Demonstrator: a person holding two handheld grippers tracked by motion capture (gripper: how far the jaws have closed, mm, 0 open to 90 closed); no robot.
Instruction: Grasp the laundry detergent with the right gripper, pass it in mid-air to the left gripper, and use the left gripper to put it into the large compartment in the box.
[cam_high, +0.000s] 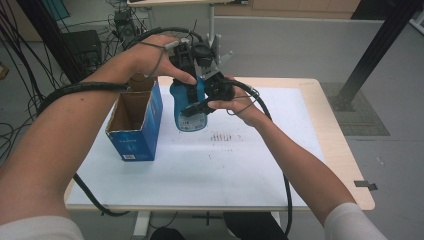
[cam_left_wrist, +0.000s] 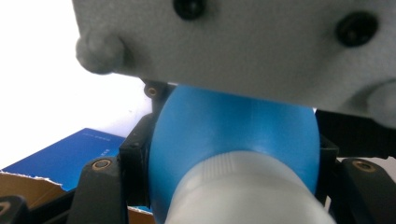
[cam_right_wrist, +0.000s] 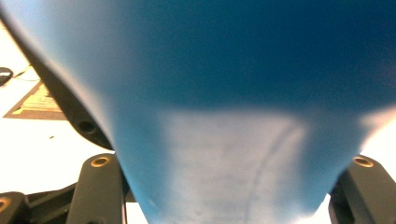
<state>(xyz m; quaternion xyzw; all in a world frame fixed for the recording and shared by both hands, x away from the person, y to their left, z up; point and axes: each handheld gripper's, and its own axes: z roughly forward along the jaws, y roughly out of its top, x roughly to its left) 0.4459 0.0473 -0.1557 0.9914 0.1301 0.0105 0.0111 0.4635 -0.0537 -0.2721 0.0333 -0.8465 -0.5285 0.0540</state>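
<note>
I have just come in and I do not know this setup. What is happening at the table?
A person holds a blue bottle in the air above the white table, using two tools. The left hand-held gripper is closed on the bottle near its top; the right hand-held gripper has the bottle's body between its jaws, from the side. An open blue cardboard box stands on the table just left of the bottle, and the bottle is not inside it.

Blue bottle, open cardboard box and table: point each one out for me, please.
Blue bottle (cam_high: 191, 119): high view, on its lower body below the two grippers.
Cardboard box (cam_high: 134, 141): high view, on its blue front wall.
Table (cam_high: 330, 135): high view, on the bare wooden strip at its right edge.
</note>
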